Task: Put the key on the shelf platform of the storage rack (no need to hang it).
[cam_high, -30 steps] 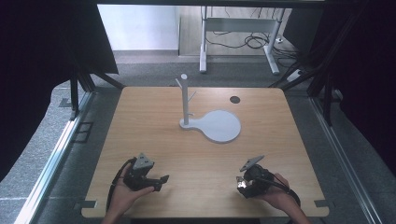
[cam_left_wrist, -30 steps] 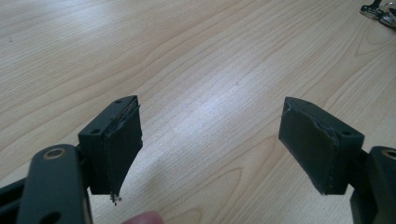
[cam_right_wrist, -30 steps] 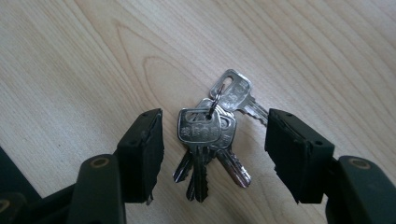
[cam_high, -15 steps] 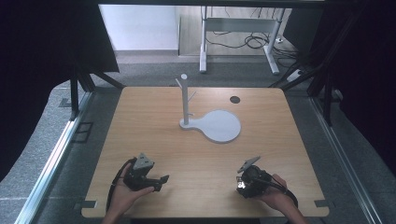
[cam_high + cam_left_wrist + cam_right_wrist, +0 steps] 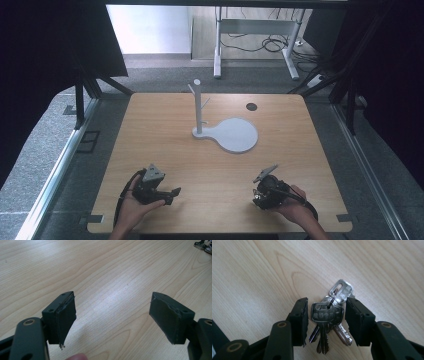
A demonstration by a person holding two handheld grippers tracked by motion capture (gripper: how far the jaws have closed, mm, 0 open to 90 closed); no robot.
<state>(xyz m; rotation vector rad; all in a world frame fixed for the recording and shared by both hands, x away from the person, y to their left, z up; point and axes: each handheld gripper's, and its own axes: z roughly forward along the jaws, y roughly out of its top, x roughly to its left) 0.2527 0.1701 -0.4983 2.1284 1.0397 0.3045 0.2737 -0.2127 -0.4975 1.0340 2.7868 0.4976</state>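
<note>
Your left claw gapes wide over bare counter. Farther back stands the white stand with its round base plate. Your right claw has just been closing around the keys, which lie flat on the counter, pads not yet pressing.

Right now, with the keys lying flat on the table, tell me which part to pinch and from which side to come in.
Pinch the stacked key heads where the ring threads them, coming straight down from above. The bunch of keys lies flat on the table, blades fanned toward the right gripper, whose jaws have just been closing and bracket the heads, apparently with small gaps. The heads look the thickest, most compact part.
</note>
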